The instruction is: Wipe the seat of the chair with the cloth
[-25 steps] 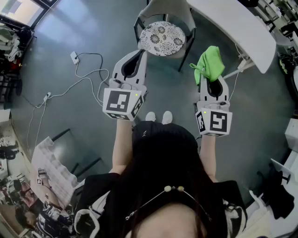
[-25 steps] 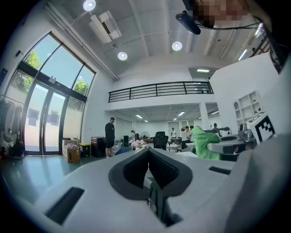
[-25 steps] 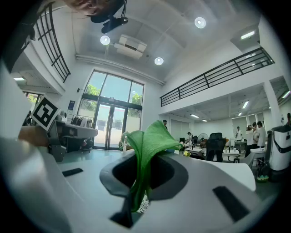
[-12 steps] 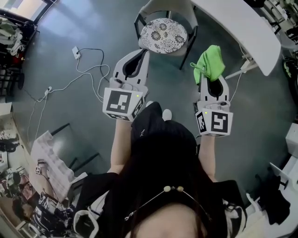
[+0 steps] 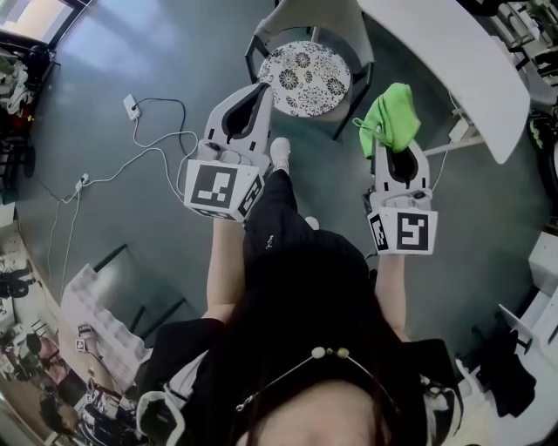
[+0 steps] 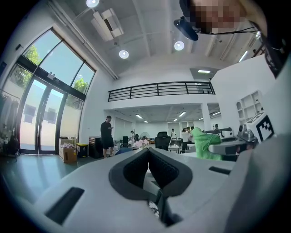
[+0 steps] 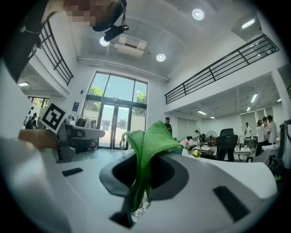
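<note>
The chair's round seat (image 5: 305, 78), white with a black flower pattern, stands on the grey floor ahead in the head view. My left gripper (image 5: 263, 91) is held up with its tips over the seat's near left edge; its jaws meet with nothing between them (image 6: 148, 153). To the right of the chair, my right gripper (image 5: 390, 132) is shut on a bright green cloth (image 5: 392, 113). The cloth (image 7: 152, 136) stands up in a bunch out of the jaws (image 7: 144, 158) and hangs down behind them. A strip of the patterned seat (image 7: 138, 205) shows under the right jaws.
A long white table (image 5: 453, 52) runs along the right of the chair. The chair's grey back (image 5: 314, 13) is on its far side. White cables and a power strip (image 5: 131, 106) lie on the floor at left. The person's shoe (image 5: 280, 150) is just before the chair.
The person has stepped forward, one foot now out in front. The chair seat lies closer under the left gripper's tips. Both grippers keep their state, the cloth still held.
</note>
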### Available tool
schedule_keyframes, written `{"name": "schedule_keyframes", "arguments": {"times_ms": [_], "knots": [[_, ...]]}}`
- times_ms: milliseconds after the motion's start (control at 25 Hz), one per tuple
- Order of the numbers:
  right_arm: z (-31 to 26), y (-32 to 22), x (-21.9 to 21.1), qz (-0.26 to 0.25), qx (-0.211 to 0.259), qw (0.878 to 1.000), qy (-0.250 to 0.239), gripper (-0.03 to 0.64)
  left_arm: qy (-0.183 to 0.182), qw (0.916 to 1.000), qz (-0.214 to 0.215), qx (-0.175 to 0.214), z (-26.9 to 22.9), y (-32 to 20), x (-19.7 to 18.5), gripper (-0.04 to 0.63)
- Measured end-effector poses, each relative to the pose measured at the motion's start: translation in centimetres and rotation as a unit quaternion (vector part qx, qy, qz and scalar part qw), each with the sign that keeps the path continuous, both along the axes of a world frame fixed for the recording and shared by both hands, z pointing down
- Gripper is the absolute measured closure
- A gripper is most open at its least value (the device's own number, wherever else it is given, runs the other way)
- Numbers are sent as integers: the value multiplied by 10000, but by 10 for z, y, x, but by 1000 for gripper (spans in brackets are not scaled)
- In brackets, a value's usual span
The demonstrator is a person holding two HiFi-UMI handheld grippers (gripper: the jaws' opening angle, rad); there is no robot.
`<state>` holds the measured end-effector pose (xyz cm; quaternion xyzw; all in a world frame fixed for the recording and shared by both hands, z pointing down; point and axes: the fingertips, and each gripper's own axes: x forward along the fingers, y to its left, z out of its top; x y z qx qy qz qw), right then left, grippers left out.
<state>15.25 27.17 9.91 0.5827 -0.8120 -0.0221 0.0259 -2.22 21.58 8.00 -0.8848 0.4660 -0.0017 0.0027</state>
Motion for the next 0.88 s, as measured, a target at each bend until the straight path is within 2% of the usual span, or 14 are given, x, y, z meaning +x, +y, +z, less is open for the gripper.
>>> {"name": "schedule_keyframes", "arguments": {"times_ms": [120, 240, 360, 480, 560, 680, 880], "knots": [[11, -62, -15, -92, -133, 9995, 288, 566, -3, 9999, 109, -31, 8, -63, -11, 591], [27, -127, -32, -272, -415, 9978, 444, 565, -67, 9986, 499, -169, 21, -122, -15, 591], [52, -189, -53, -431, -894, 9926, 705, 563, -351, 9956, 803, -337, 38, -174, -20, 590], [74, -236, -61, -230, -1330, 9819, 1325, 563, -664, 9929, 921, -360, 54, -220, -22, 590], [81, -252, -65, -207, -1421, 9705, 1938, 563, -670, 9932, 841, -445, 65, -243, -25, 591], [88, -264, -69, -658, -1678, 9425, 2814, 565, -466, 9936, 652, -792, 86, -267, -29, 591], [133, -297, -62, -1506, -1914, 9071, 3434, 565, -110, 9933, 378, -1085, 120, -294, -28, 590]]}}
